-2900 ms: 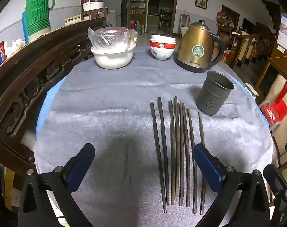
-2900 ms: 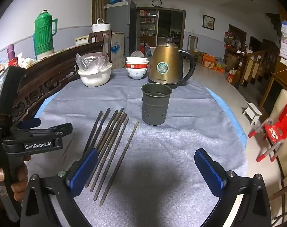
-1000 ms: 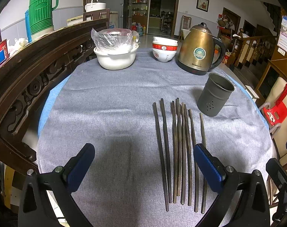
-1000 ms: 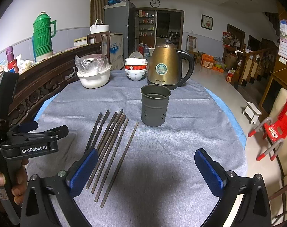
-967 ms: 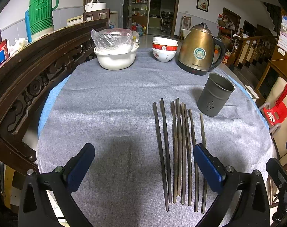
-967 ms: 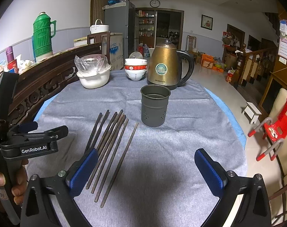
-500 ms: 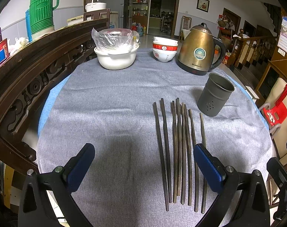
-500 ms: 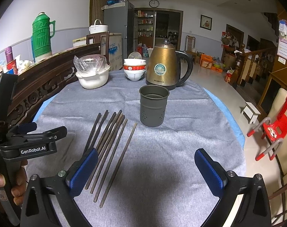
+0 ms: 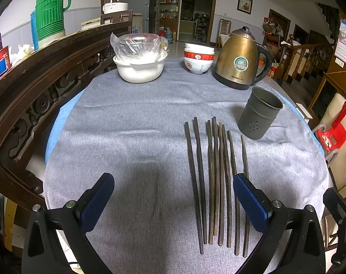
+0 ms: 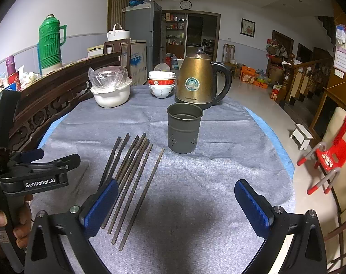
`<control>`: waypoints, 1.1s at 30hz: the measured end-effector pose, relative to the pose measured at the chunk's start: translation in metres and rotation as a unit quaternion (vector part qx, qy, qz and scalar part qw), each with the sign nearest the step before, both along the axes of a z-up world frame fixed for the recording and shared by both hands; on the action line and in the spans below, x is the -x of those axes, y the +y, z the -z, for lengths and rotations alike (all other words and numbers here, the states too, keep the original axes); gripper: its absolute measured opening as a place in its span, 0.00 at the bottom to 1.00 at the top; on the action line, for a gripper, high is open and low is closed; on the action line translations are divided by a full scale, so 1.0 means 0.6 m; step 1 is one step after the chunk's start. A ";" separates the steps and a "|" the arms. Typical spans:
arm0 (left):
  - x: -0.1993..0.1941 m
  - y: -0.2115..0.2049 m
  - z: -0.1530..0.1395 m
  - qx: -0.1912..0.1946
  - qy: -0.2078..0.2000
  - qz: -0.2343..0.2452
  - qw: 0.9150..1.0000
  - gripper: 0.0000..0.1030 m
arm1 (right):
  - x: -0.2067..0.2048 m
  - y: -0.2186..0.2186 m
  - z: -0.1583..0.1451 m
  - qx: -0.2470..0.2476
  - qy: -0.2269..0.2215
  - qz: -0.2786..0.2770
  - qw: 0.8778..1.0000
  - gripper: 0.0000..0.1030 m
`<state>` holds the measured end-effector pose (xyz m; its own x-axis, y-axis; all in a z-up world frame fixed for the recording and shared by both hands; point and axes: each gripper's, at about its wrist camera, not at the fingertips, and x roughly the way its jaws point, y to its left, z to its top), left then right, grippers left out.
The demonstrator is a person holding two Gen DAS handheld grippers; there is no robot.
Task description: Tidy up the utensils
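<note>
Grey cloth (image 9: 132, 137) covers table in tiled dining room.

You have the dark wooden chopsticks (image 9: 215, 178) lying side by side on the grey tablecloth (image 9: 132, 141), the perforated grey metal holder (image 9: 259, 114) just beyond their right end, the brass-coloured electric kettle (image 9: 240, 57) behind it.

Both fisheye views sit low over the near edge of the bench (image 9: 132, 141), facing across it toward the far doorway. The left wrist view looks from the left side, the right wrist view from farther right and slightly higher. Both share the chopsticks (image 9: 216, 178) (image 10: 132, 171), holder cup (image 9: 258, 119) (image 10: 184, 129) and kettle (image 9: 239, 61) (image 10: 197, 81).
</note>
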<state>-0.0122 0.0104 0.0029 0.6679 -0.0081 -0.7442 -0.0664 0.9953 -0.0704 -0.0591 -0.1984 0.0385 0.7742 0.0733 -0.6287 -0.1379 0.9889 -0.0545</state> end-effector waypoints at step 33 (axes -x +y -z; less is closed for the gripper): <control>-0.011 0.073 0.075 0.022 0.033 -0.018 0.999 1.00 | -0.143 0.025 0.081 -0.044 0.164 -0.055 0.984 0.69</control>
